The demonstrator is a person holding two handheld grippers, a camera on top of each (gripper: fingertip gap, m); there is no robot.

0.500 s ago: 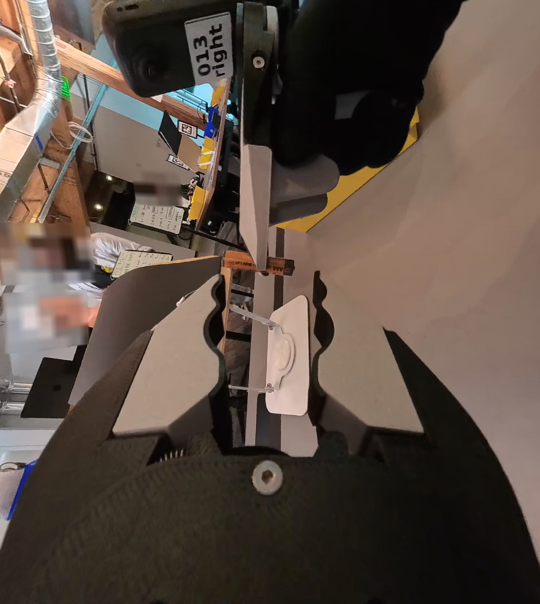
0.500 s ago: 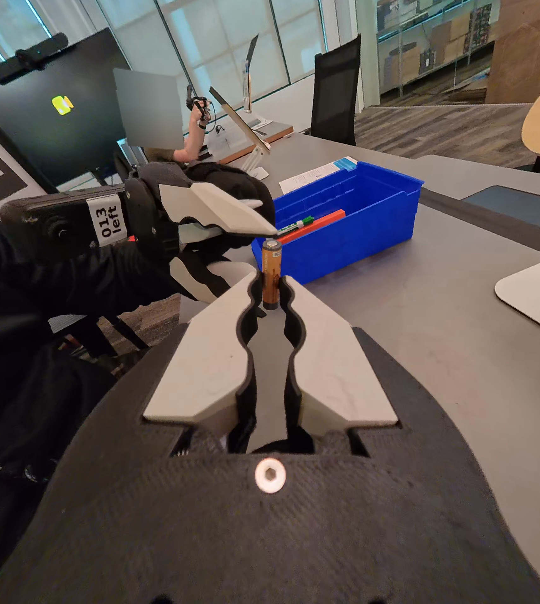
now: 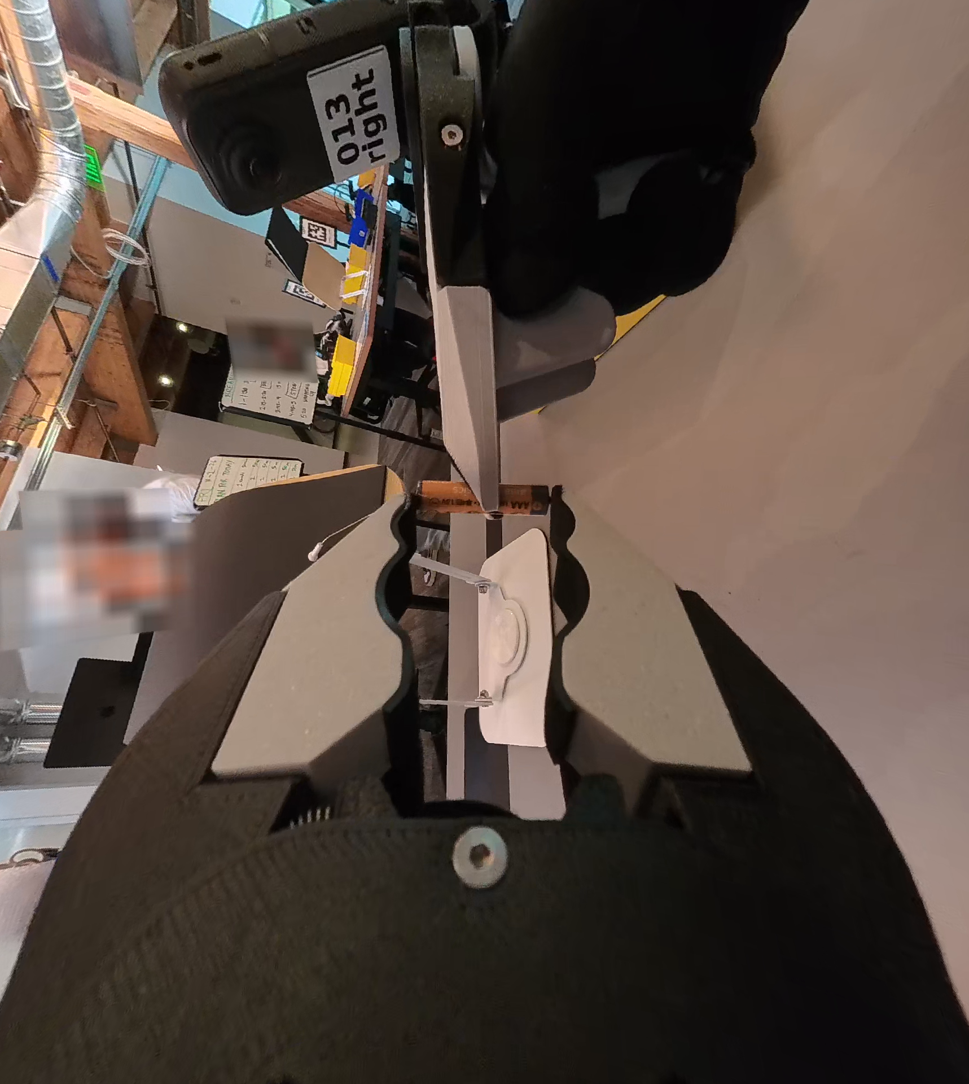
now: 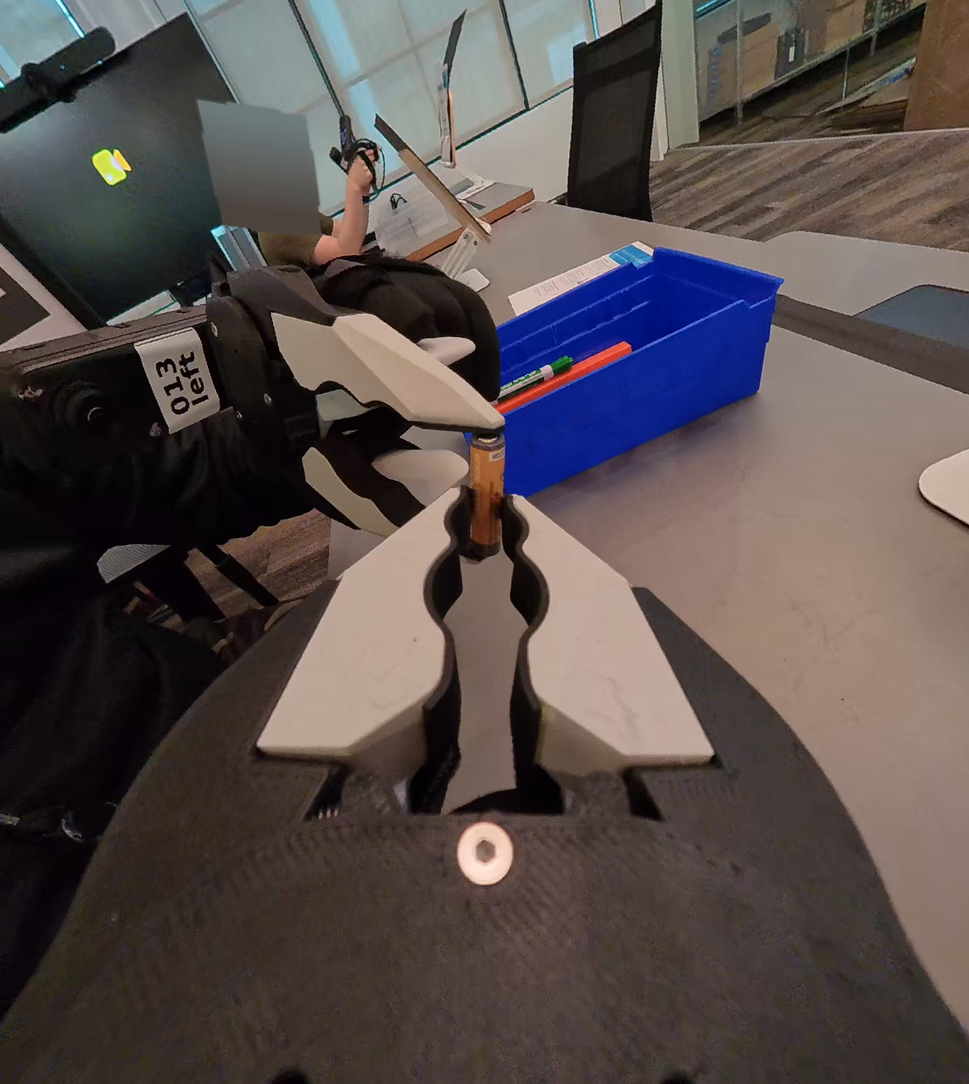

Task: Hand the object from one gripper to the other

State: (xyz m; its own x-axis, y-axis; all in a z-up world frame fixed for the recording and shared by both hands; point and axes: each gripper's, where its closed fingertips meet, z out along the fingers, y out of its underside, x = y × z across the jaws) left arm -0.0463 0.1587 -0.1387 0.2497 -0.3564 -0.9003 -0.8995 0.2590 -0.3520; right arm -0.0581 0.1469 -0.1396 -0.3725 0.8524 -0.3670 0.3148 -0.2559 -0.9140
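Here the left gripper reaches in from the left with its fingers spread apart, one fingertip touching the top cap of the battery and the other lying below, near the battery's lower part. The battery stands upright in the air above the grey worktop, clamped at its lower half between the tips of the right gripper, which is clenched on it. In the left wrist view the battery lies across the gap right at the tips of the spread left fingers, with the right gripper's finger crossing it in the middle. To do the transfer well, I judge the left gripper should slide a little farther forward so the battery sits deeper than the very tips, then close end to end along its length. The right gripper ought to let go only once that hold is firm, because a smooth round cell pinched by its ends could easily pop out. Further right the blue bin holding markers sits behind, clear of the exchange.
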